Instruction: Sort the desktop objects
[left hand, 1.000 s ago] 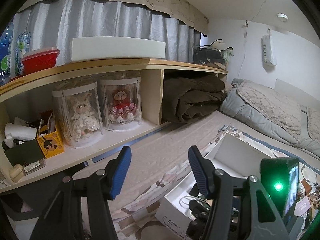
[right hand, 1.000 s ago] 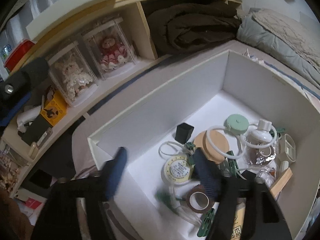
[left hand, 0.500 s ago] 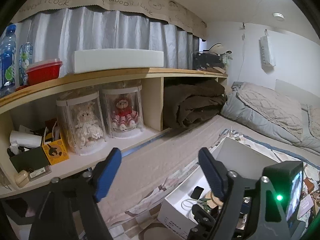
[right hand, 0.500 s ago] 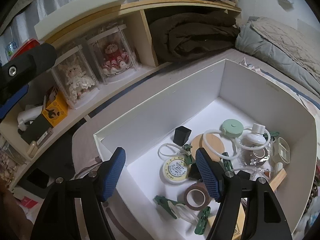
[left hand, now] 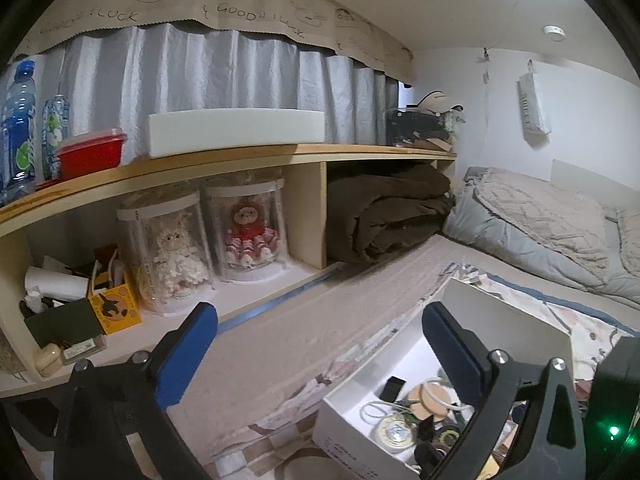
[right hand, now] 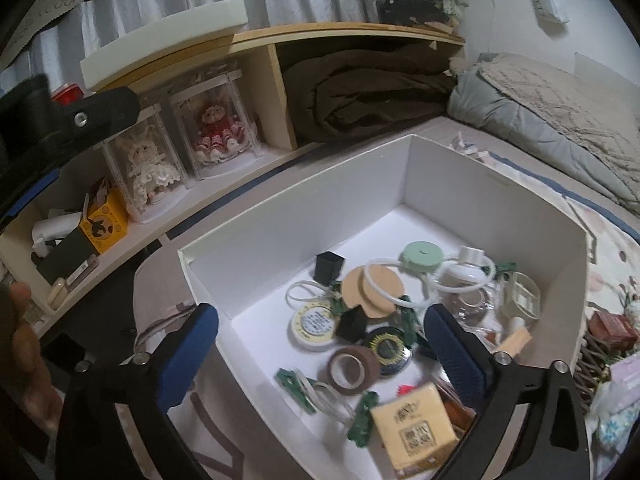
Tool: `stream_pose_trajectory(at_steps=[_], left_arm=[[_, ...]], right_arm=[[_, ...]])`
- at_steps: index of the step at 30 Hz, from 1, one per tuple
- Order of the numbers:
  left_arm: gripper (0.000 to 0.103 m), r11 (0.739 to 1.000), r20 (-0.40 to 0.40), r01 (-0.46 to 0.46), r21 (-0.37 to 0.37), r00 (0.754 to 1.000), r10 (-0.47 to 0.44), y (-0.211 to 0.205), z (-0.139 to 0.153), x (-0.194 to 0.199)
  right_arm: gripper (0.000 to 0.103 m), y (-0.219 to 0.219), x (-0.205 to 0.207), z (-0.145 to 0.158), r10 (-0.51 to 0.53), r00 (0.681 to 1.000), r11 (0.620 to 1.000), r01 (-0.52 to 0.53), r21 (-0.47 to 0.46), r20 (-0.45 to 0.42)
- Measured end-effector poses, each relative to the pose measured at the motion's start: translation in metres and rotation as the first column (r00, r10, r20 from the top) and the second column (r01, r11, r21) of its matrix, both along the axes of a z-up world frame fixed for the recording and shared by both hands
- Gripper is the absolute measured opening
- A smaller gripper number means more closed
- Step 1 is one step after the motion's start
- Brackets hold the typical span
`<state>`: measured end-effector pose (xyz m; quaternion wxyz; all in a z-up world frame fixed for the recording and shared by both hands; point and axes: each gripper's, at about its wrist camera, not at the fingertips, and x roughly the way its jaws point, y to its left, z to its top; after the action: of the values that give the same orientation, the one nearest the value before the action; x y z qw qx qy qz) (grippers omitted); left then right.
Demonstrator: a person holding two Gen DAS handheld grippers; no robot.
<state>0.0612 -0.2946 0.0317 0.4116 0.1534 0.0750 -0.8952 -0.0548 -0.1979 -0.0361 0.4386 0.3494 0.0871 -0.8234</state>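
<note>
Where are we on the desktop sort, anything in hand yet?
Done: nothing clearly sorted; the tape roll, round tin, green clips and yellow box lie jumbled in the white box. In hand: nothing; right gripper is open above the box, left gripper open, aimed at the shelf. Left: seemingly the whole sort.

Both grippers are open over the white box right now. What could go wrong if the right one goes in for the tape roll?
The brown tape roll lies against the dark round tin and close to a green clip, so the right gripper may catch a neighbour too. White tubing loops over the items behind and could snag. The left gripper hangs open near the white box, so the two might collide.
</note>
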Motion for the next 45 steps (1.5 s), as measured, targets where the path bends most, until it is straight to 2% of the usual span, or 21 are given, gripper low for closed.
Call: stream_pose_trajectory(at_steps=[10, 20, 29, 45], left_arm=[[0.103, 0.999, 0.017, 0.035, -0.037, 0.999, -0.035, 0.022, 0.005, -0.011], [0.103, 0.990, 0.051, 0.129, -0.057, 0.991, -0.126, 0.055, 0.004, -0.023], [0.103, 0.976, 0.051, 0.208, -0.070, 0.978, -0.204, 0.090, 0.005, -0.022], [0.103, 0.942, 0.062, 0.333, -0.037, 0.942, -0.331, 0.127, -0.006, 0.000]], right_arm=[[0.103, 0.051, -0.003, 0.014, -0.093, 0.994, 0.995, 0.091, -0.034, -0.064], [0.103, 0.098, -0.011, 0.020, -0.165, 0.984, 0.983, 0.159, -0.087, -0.064], [0.103, 0.143, -0.015, 0.021, -0.233, 0.971, 0.967, 0.225, -0.120, -0.058], [0.103, 0.207, 0.001, 0.023, -0.313, 0.945, 0.943, 0.299, -0.143, -0.091]])
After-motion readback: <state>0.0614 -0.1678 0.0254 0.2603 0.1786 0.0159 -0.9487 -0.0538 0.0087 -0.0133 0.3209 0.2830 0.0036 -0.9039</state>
